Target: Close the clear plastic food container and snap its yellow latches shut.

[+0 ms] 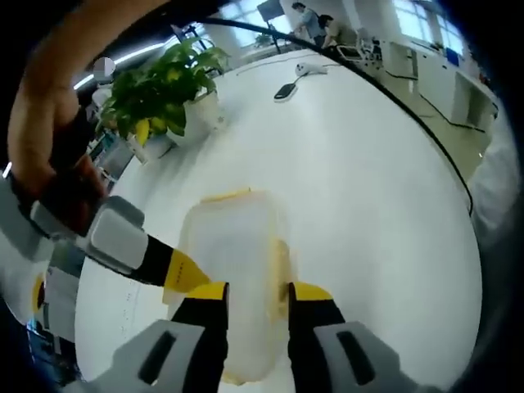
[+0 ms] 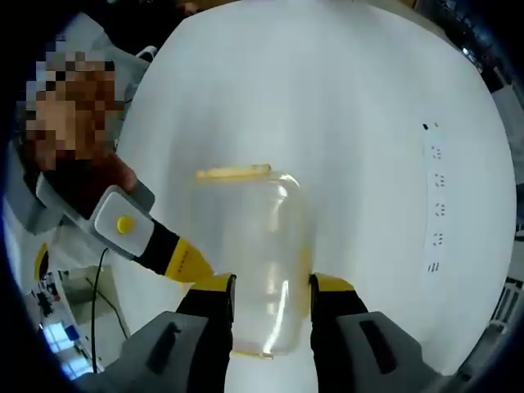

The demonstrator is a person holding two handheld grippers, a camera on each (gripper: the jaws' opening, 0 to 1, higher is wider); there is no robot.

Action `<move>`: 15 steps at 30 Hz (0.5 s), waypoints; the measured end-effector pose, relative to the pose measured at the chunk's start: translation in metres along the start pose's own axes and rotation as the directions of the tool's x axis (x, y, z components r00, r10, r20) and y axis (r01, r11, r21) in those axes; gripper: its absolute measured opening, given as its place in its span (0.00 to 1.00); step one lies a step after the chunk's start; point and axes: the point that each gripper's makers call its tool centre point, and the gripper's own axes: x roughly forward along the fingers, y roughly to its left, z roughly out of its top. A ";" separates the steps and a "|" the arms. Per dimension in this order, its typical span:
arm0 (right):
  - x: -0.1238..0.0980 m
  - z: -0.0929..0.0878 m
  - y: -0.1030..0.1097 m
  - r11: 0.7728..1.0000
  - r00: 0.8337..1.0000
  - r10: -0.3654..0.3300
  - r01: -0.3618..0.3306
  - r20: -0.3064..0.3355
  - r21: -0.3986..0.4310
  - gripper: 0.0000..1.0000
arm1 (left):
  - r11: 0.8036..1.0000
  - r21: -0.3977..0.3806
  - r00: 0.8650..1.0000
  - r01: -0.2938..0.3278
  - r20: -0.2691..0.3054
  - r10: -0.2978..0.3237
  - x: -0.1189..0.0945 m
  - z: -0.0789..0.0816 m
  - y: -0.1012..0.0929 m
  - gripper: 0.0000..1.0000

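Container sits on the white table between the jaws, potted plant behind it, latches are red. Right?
Not quite: the latches are yellow, as the left gripper view shows. The container does sit on the white table, with the potted plant behind it.

I am working in what looks like an open-plan office or lab. My landmark is the big white table under my hands. At its far left edge stands a potted plant. Beyond its far end, people sit at desks, with white cabinets and bright windows to their right. Small devices lie on the table's far part, and a white power strip lies near its right edge.
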 end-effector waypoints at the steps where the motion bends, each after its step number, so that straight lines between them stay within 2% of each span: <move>1: 0.000 0.000 0.000 1.000 1.000 0.001 -0.001 0.000 0.001 0.34 | 1.000 0.001 1.000 -0.001 -0.002 0.001 0.000 0.000 0.000 0.21; 5: 0.000 0.000 0.002 1.000 1.000 0.000 0.000 -0.006 0.001 0.34 | 1.000 -0.018 1.000 -0.011 -0.020 0.011 0.000 0.000 0.000 0.20; 6: 0.000 0.000 0.002 1.000 1.000 -0.001 0.001 -0.005 0.002 0.34 | 0.999 -0.051 1.000 -0.018 -0.020 0.017 0.000 0.000 0.001 0.20; 15: 0.001 0.000 0.004 1.000 1.000 0.009 -0.009 0.002 0.005 0.33 | 0.999 -0.037 0.999 -0.032 -0.040 0.031 0.001 0.001 -0.001 0.19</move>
